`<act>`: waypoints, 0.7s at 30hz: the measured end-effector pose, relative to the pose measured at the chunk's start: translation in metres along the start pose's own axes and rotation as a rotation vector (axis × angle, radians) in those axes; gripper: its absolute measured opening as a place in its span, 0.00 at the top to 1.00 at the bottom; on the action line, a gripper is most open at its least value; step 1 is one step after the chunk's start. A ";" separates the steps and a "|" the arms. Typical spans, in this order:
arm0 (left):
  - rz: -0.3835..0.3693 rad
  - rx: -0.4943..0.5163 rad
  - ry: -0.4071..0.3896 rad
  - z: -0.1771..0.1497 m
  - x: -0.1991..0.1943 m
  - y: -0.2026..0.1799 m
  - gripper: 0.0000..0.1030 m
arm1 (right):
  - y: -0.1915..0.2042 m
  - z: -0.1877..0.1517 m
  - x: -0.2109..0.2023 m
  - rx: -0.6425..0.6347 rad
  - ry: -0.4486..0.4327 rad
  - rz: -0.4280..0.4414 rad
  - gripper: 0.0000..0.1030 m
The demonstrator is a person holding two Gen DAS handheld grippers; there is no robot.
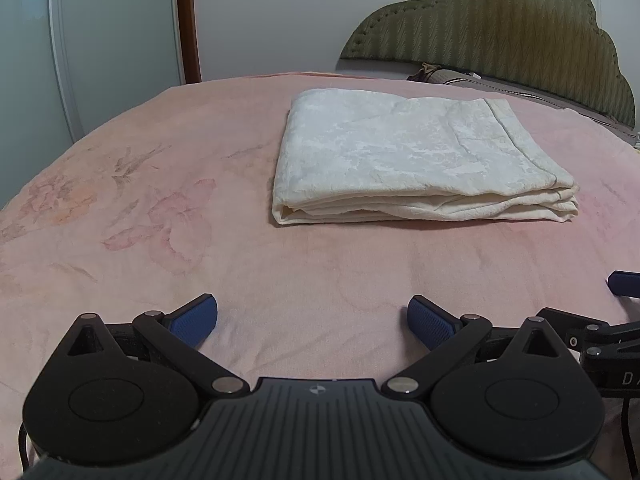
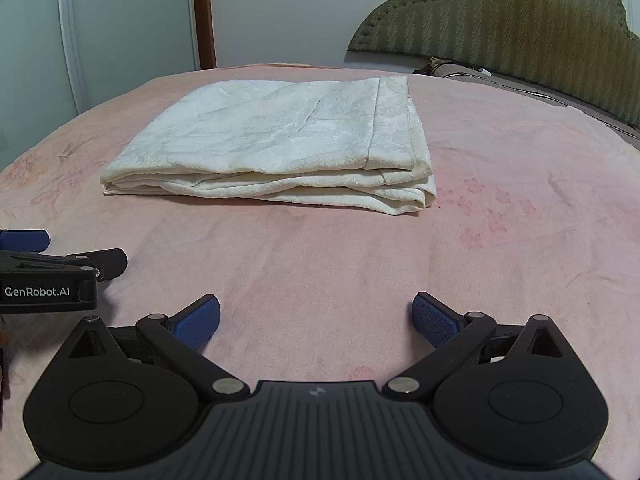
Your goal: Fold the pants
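Observation:
Cream-white pants (image 1: 412, 160) lie folded into a flat rectangular stack on the pink bedspread (image 1: 160, 240), with layered edges facing me. In the right wrist view the same pants (image 2: 280, 144) sit ahead and slightly left. My left gripper (image 1: 313, 320) hovers over the bedspread well short of the stack, open, nothing between its blue pads (image 1: 194, 320). My right gripper (image 2: 316, 318) is likewise open and empty, short of the pants. Each gripper shows at the edge of the other's view: the right gripper (image 1: 600, 320), the left gripper (image 2: 44, 272).
A quilted olive headboard (image 1: 500, 28) stands at the back right with a patterned pillow (image 1: 440, 74) below it. A pale wardrobe door (image 1: 112, 40) and a brown door frame (image 1: 188, 20) rise past the bed's far left edge. The pink bedspread (image 2: 500, 240) spreads around the pants.

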State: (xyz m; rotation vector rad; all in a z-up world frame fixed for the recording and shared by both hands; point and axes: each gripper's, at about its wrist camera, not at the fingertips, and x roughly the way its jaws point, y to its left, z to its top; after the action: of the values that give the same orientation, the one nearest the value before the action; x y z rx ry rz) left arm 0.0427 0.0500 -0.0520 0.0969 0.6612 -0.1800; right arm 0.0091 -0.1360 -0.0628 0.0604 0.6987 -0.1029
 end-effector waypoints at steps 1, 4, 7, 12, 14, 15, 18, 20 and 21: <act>-0.002 -0.003 -0.001 0.000 0.000 0.001 0.00 | 0.000 0.000 0.000 0.000 0.000 0.000 0.00; -0.004 -0.007 0.000 0.000 0.001 0.001 0.00 | 0.000 0.000 0.000 0.000 0.000 0.000 0.00; -0.003 -0.006 0.000 -0.001 0.000 0.001 0.00 | 0.000 0.000 0.000 0.000 0.000 0.000 0.00; -0.003 -0.006 0.000 -0.001 0.000 0.001 0.00 | 0.000 0.000 0.001 0.001 0.000 -0.003 0.00; -0.007 -0.011 0.002 -0.001 0.000 0.002 0.00 | 0.000 0.000 0.001 0.004 0.000 -0.001 0.00; -0.008 -0.013 0.002 -0.001 0.000 0.002 0.00 | 0.001 0.000 0.001 0.003 0.000 -0.002 0.00; -0.006 -0.012 0.002 -0.001 0.000 0.002 0.00 | 0.001 0.000 0.001 0.003 0.000 -0.002 0.00; -0.006 -0.012 0.002 -0.001 0.000 0.003 0.00 | 0.001 0.000 0.001 0.004 0.000 -0.002 0.00; -0.006 -0.011 0.001 -0.001 0.000 0.003 0.00 | 0.001 0.000 0.001 0.004 0.000 -0.002 0.00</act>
State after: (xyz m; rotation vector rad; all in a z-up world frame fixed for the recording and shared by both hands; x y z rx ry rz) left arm 0.0422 0.0529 -0.0528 0.0841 0.6638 -0.1818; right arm 0.0098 -0.1354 -0.0636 0.0636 0.6984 -0.1060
